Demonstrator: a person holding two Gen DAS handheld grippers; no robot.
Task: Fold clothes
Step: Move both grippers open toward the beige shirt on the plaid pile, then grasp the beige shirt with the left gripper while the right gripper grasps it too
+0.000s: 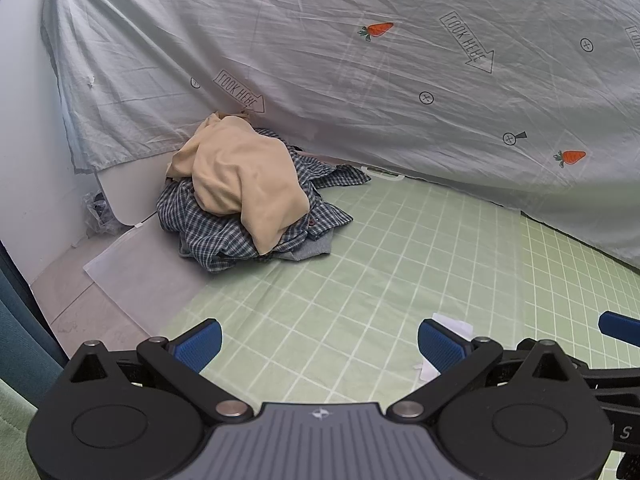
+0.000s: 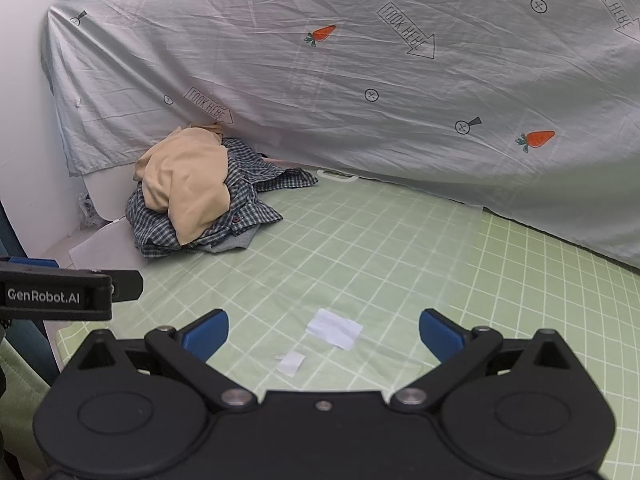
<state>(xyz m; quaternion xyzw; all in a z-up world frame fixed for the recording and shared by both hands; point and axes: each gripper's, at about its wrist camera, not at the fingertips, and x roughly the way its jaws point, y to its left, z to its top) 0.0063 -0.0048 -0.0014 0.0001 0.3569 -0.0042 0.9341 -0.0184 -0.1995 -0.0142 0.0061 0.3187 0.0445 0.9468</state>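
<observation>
A heap of clothes lies at the far left of the green checked sheet (image 1: 380,264): a tan garment (image 1: 244,176) (image 2: 188,184) on top of a blue plaid shirt (image 1: 208,236) (image 2: 156,232), with a grey piece (image 1: 312,246) under them. My left gripper (image 1: 318,344) is open near the sheet's front edge, well short of the heap, nothing between its blue pads. My right gripper (image 2: 324,334) is open too, low over the sheet. Two white paper scraps (image 2: 334,328) (image 2: 291,362) lie between its fingers' line of sight.
A pale grey printed cloth (image 1: 360,80) with carrots and arrows hangs as a backdrop behind the sheet. White wall (image 1: 20,140) and bare floor (image 1: 80,304) lie at left, with a white sheet of paper (image 1: 136,272) beside the heap. The left gripper's body (image 2: 56,294) shows at the right wrist view's left.
</observation>
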